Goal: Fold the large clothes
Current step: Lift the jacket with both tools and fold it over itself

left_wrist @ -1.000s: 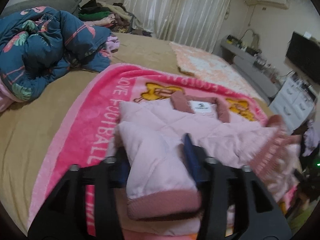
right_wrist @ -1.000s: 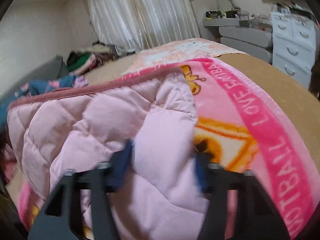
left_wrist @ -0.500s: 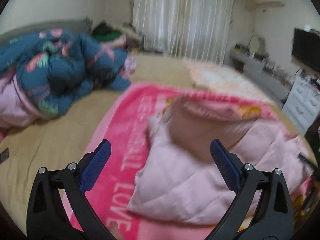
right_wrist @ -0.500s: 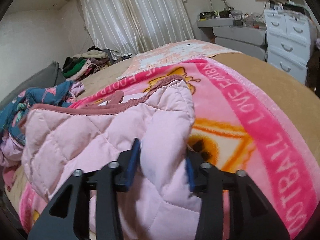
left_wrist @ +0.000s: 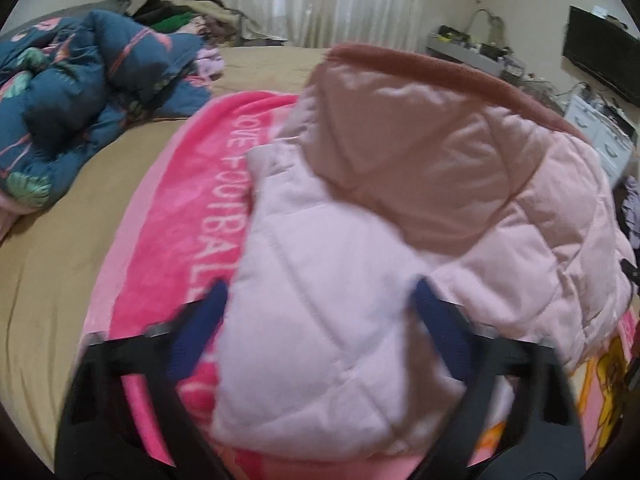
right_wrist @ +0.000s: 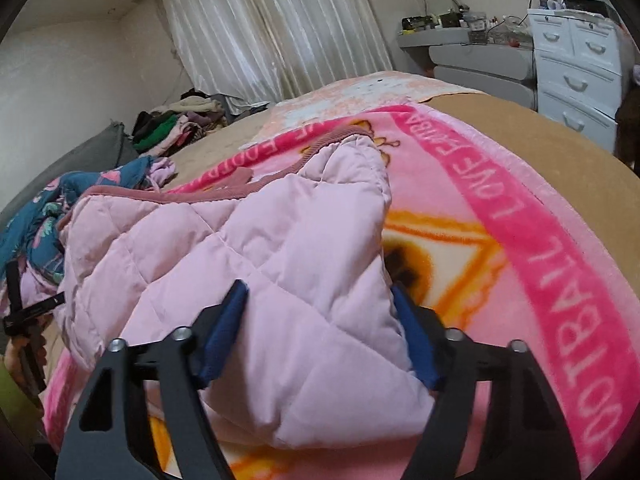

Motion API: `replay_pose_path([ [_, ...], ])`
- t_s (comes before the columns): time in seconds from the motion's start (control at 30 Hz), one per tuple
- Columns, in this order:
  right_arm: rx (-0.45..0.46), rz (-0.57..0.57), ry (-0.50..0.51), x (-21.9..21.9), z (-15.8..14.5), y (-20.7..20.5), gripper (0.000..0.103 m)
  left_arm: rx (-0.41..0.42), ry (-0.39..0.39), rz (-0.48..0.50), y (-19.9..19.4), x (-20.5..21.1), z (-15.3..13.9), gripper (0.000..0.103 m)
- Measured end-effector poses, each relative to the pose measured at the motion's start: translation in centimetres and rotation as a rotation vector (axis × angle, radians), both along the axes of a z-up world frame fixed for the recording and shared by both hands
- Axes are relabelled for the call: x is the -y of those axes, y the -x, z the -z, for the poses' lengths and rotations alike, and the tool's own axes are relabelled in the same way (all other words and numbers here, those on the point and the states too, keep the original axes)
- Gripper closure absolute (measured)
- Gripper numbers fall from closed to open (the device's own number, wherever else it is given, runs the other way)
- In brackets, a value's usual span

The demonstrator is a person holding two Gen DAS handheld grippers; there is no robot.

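Jacket: a pale pink quilted jacket [left_wrist: 400, 208] is seen bunched on the pink blanket [left_wrist: 192, 216], its dusty-rose ribbed hem turned up along the top edge in the left wrist view.
Jacket position: it is spread across the middle of the blanket, on the tan bed [left_wrist: 52, 248], with both near corners lifted toward the cameras.
Left gripper: the left gripper [left_wrist: 320, 332] is set around a thick fold of the jacket, the blue pads [left_wrist: 202, 332] pressed to either side of the padding; the jaws are held fairly wide by the bulk. The frame is motion-blurred, so a firm pinch can only be called likely.
Right gripper: the right gripper [right_wrist: 320, 332] is closed on the jacket's other corner [right_wrist: 312, 288], the quilted cloth bulging out between and below its blue pads [right_wrist: 222, 336].
Blanket: "LOVE FOOTBALL" lettering is shown on the bright pink border, with orange cartoon print near the right gripper.
Surroundings: a dark blue floral duvet [left_wrist: 72, 92] is heaped at the far left of the bed; folded clothes [right_wrist: 176, 128] are piled by the white curtains [right_wrist: 272, 32]; white drawers [right_wrist: 576, 76] stand at the right wall.
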State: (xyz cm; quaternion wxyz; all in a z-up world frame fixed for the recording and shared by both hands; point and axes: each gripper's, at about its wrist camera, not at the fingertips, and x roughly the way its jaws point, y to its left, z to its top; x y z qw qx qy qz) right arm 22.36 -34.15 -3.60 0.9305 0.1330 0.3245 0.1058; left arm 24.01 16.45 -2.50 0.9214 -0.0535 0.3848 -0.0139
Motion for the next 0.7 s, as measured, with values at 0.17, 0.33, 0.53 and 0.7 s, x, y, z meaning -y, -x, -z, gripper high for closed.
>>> replay_pose_path([
  [0.17,0.124,0.02,-0.03,0.1,-2.0,0.9,0.082,0.049,0.036,-0.014,0.4,-0.6,-0.3,0.091],
  [0.33,0.234,0.008,0.02,-1.4,-5.9,0.8,0.085,0.155,0.003,-0.019,2.2,-0.7,-3.2,0.093],
  [0.53,0.343,-0.034,0.063,-2.9,-10.5,-2.0,0.086,0.22,-0.007,-0.042,1.3,-0.9,-7.0,0.093],
  [0.7,0.373,-0.039,0.105,-4.1,-13.0,-5.9,0.087,0.234,0.001,-0.096,-0.5,-1.4,-8.0,0.093],
])
